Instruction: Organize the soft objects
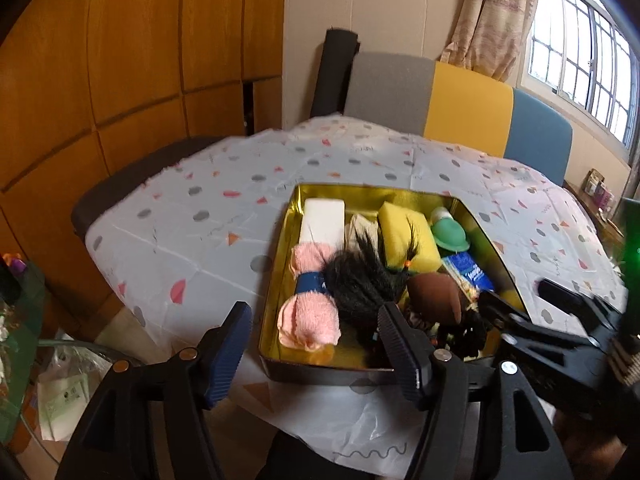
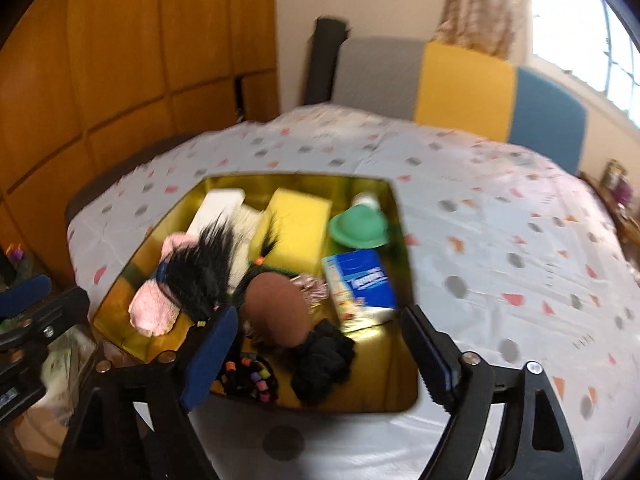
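Observation:
A gold-lined tin (image 1: 360,194) on the table holds several soft things: a rolled pink towel (image 1: 310,312), a white foam block (image 1: 323,222), a yellow sponge (image 1: 404,232), a green hat toy (image 1: 450,234), a blue tissue pack (image 1: 470,272) and a doll with a brown head (image 1: 434,298) and black hair. My left gripper (image 1: 314,320) hangs open over the tin's near left corner, holding nothing. In the right wrist view my right gripper (image 2: 320,320) is open above the near part of the tin (image 2: 296,179), over the doll (image 2: 276,312) and a black cloth (image 2: 324,356), gripping nothing.
The table carries a white cloth (image 1: 180,232) printed with dots and triangles. A grey, yellow and blue chair back (image 1: 468,108) stands behind it, with wooden cupboards (image 1: 120,60) to the left. Bags and clutter (image 1: 60,392) lie on the floor at the near left.

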